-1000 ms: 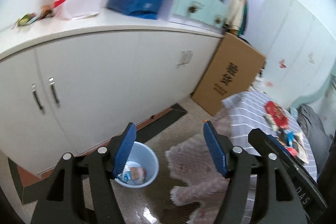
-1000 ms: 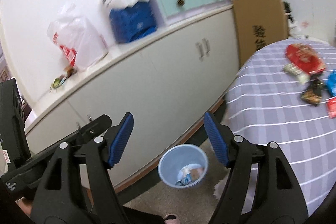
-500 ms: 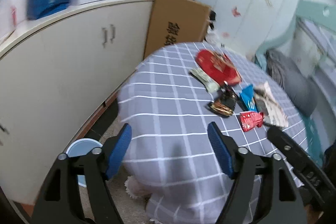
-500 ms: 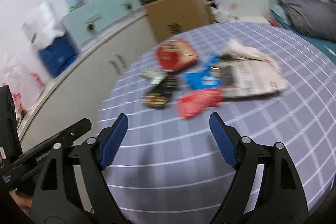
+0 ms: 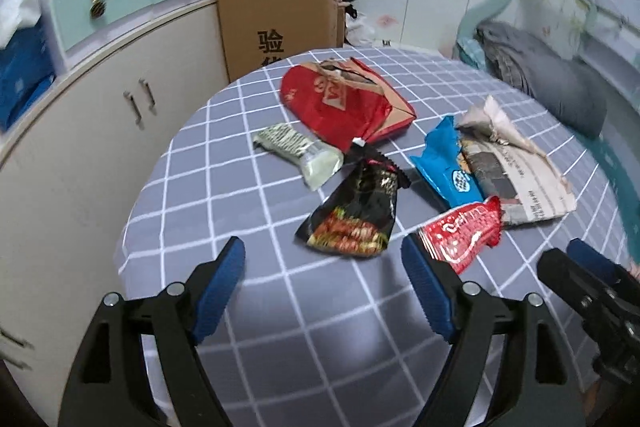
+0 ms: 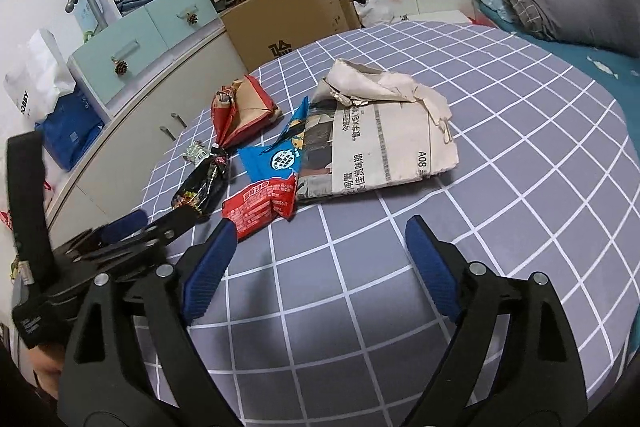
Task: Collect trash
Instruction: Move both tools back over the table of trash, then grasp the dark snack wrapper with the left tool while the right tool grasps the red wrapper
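Trash lies in a loose cluster on a round table [image 5: 248, 155] under a grey cloth checked with white lines. There is a big red bag [image 5: 340, 103] torn open at its far end, a pale green-and-clear wrapper [image 5: 300, 151], a glossy black packet [image 5: 356, 211] printed with red and gold snacks, a blue packet [image 5: 448, 163] with a round white badge, a small red packet [image 5: 464, 231] with white lettering, and a crumpled, folded newspaper [image 6: 380, 131]. The newspaper shows Chinese headlines and the page mark "A08"; the lettering on the packets is too small to read.

The left gripper [image 5: 324, 287] stands wide open with nothing between its blue pads, its jaws having just been opening. The black packet lies just ahead of it, the small red packet touching or just past its right pad; the rest sits farther on.

The right gripper [image 6: 320, 259] is likewise spread and empty, its jaws also having just opened further. The small red packet [image 6: 260, 207] lies just beyond its left pad, the newspaper straight ahead, the blue packet [image 6: 280, 155] between them.
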`<move>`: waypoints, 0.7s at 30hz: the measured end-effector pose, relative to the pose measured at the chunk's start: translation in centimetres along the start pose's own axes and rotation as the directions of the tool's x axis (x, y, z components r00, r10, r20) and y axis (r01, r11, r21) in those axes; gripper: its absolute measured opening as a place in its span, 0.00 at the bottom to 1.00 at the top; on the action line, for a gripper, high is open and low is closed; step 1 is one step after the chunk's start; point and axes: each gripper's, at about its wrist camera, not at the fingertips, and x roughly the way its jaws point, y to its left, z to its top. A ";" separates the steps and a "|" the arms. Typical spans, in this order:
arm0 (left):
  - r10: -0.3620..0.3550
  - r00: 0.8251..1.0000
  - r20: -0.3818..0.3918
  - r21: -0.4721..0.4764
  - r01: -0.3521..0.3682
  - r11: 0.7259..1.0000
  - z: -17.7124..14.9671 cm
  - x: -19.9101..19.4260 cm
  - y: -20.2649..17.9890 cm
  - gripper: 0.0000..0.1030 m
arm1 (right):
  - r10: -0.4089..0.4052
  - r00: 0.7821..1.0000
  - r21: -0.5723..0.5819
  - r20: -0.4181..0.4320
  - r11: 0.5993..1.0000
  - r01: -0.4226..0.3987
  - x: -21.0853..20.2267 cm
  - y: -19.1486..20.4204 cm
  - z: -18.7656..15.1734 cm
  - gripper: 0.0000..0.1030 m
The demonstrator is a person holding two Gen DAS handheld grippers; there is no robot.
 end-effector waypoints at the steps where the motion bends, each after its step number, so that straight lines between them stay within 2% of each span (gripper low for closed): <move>1: 0.005 1.000 0.001 0.010 -0.005 1.000 0.3 0.3 -0.2 0.77 | 0.003 1.000 0.005 -0.003 1.000 -0.003 0.1 0.1 0.1 0.82; 4: 0.010 1.000 -0.001 0.015 -0.010 1.000 0.8 1.3 -0.5 0.73 | 0.020 1.000 0.014 -0.017 1.000 -0.019 0.3 0.1 0.2 0.82; 5: 0.008 1.000 -0.004 0.017 -0.007 1.000 0.9 1.4 -0.6 0.68 | 0.016 1.000 0.010 -0.017 1.000 -0.016 0.3 0.2 0.2 0.82; 6: -0.007 1.000 -0.021 0.023 0.007 1.000 0.9 1.7 -0.6 0.58 | 0.014 1.000 0.007 -0.018 1.000 -0.014 0.4 0.3 0.2 0.82; 8: -0.015 0.999 -0.036 0.036 0.016 0.999 0.9 2.1 -0.9 0.49 | 0.013 1.000 0.010 -0.024 1.000 -0.012 0.5 0.7 0.1 0.82; 9: -0.020 0.999 -0.032 0.042 0.021 0.999 0.8 2.0 -1.0 0.41 | 0.014 0.999 0.011 -0.029 1.000 -0.014 0.7 0.8 0.1 0.82; 15: -0.067 0.997 0.038 0.012 0.066 0.998 -0.2 -0.3 0.2 0.36 | 0.029 0.998 0.005 -0.053 1.000 -0.029 1.6 2.3 -0.1 0.83; 21: -0.104 0.988 0.111 -0.088 0.114 0.990 -1.0 -3.2 3.6 0.34 | 0.025 0.997 -0.002 -0.073 1.000 -0.025 2.7 4.0 0.3 0.83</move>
